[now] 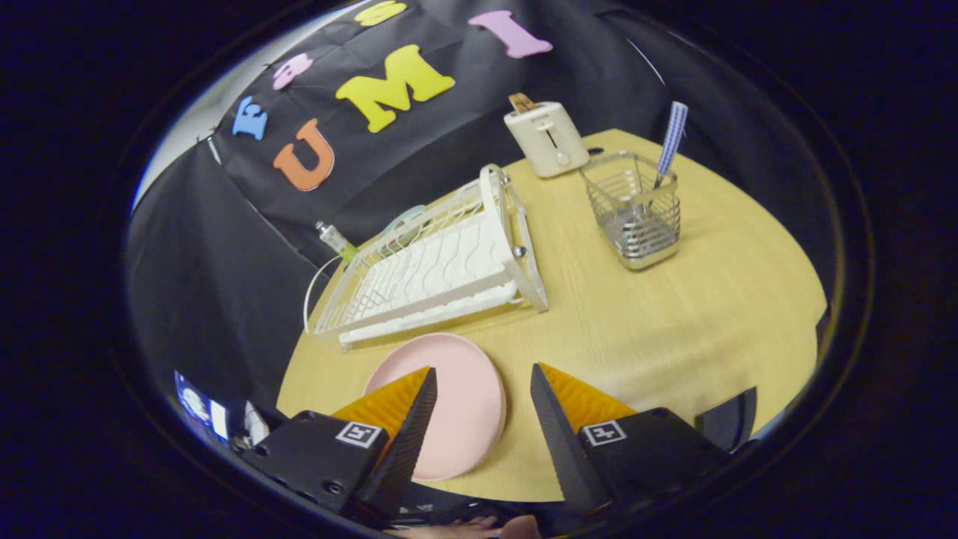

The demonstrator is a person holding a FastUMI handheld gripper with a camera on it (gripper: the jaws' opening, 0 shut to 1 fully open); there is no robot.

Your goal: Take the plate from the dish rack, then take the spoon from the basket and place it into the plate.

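A pink plate (pixel 460 404) lies flat on the wooden table (pixel 673 329), between and just under the spread, empty fingers of the gripper (pixel 483 385). The spoon (pixel 668 146) stands handle-up, leaning slightly, in the wire basket (pixel 636 213) well beyond, beside a toaster (pixel 546 138). A white rack (pixel 434 262) sits just behind the plate.

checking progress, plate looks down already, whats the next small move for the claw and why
Probably swing the open claw up and across toward the basket. The plate already lies flat on the table in front of the rack, out of the claw's grip, while the spoon still stands in the basket beside the toaster.
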